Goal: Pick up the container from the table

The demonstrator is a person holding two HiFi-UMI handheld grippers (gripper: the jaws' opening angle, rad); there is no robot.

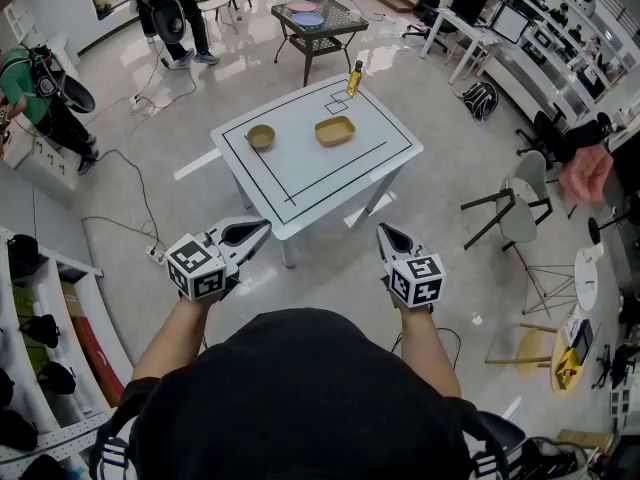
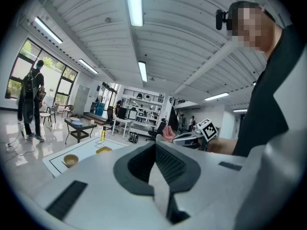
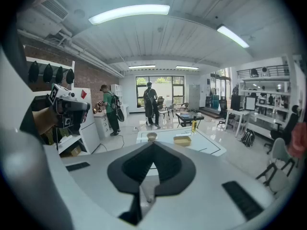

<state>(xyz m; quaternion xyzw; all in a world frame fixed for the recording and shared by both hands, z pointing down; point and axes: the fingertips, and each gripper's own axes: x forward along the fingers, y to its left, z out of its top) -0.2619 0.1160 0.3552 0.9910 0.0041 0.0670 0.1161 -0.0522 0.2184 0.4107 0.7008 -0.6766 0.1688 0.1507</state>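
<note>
The left tongs (image 2: 156, 144) are closed and empty, the yellow container (image 2: 103, 150) on the table (image 2: 88, 154) well beyond.

In the left gripper view the body of the left gripper (image 2: 155, 145) covers part of the counter (image 2: 88, 150), and the yellow bottle (image 2: 102, 135) on it is too small for any label to be told. In the head view the shelves (image 1: 30, 368) run off the left edge, and the person's dark top (image 1: 300, 398) hides both upper arms.

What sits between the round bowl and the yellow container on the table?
Nothing: the head view shows bare tabletop between the bowl and the container.
</note>
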